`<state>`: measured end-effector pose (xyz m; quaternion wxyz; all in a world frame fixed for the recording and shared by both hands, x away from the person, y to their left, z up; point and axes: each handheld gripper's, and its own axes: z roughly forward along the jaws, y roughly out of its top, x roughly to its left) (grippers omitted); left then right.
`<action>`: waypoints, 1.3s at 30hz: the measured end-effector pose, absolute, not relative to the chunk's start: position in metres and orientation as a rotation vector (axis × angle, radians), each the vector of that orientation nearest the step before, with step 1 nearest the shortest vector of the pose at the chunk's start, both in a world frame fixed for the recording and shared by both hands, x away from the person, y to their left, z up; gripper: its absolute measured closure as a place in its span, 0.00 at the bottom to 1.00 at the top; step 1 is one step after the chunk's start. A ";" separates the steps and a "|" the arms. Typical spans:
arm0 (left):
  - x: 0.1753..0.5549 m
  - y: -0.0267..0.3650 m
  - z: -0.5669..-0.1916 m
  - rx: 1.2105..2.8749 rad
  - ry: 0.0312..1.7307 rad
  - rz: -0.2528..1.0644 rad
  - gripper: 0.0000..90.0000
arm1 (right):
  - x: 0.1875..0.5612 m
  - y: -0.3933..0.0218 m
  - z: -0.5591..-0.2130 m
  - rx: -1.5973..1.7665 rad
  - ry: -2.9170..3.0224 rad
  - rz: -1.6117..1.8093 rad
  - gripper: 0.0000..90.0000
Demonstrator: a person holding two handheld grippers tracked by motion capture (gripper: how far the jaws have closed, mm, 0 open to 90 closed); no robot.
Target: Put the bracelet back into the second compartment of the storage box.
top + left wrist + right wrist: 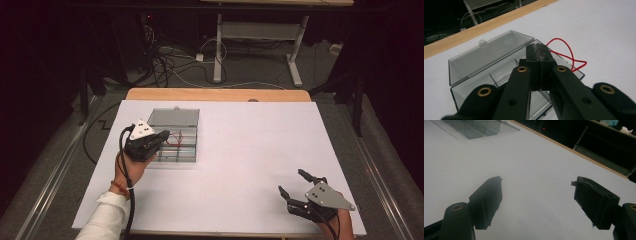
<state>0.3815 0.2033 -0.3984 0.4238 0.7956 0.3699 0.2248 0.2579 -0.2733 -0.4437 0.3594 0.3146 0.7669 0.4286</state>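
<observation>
A clear plastic box point(186, 150) with inner dividers sits open at the table's left, its lid point(489, 55) laid back flat. A thin red wire point(569, 49) loops out from the tips of my left gripper point(539, 50), whose jaws are pressed together over the box's right end. In the high view the left gripper point(165, 136) reaches into the box from the left, with the red wire point(175, 138) just past its tips. My right gripper point(290, 181) rests at the near right of the table, far from the box. Its jaws point(537, 195) stand wide apart with bare white table between them.
A white sheet point(240, 150) covers the table, with a wooden edge point(215, 94) at the far side. Beyond it are a desk frame point(218, 45) and loose cables point(165, 60) on the dark floor. The box point(480, 127) lies far off in the right gripper view.
</observation>
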 end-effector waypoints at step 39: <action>0.453 0.194 -0.439 2.165 1.168 0.548 0.96 | 0.261 -0.274 -0.448 0.811 2.009 1.087 0.26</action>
